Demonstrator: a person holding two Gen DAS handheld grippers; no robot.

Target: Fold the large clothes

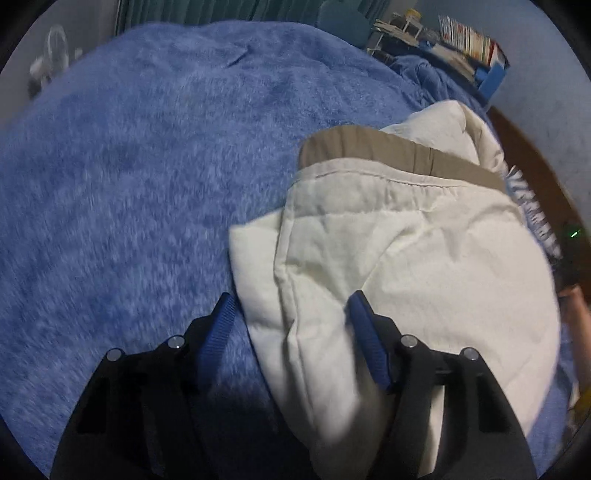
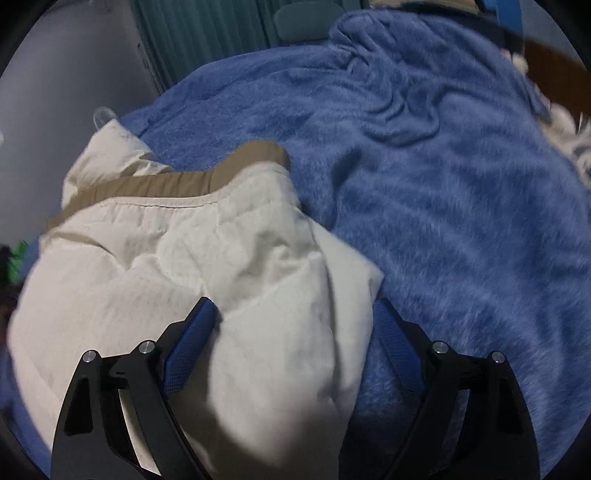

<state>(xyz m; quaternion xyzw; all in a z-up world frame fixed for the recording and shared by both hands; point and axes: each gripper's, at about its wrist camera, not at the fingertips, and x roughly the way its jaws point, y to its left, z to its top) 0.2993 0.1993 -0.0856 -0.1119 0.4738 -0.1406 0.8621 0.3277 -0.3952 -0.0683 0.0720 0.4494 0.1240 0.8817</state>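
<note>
A large cream garment with a tan waistband lies bunched on a blue fuzzy blanket. My left gripper is over the garment's near left corner. Its jaws stand apart with a fold of cream cloth between them, and the blue pads do not press on it. In the right wrist view the same garment, waistband away from me, covers the left half of the blanket. My right gripper straddles the near right corner, open, with cloth between its fingers.
A shelf of books and a teal curtain stand beyond the bed. A brown wooden edge borders the bed on the right, with part of a person's arm below it. The blanket is rumpled at the far right.
</note>
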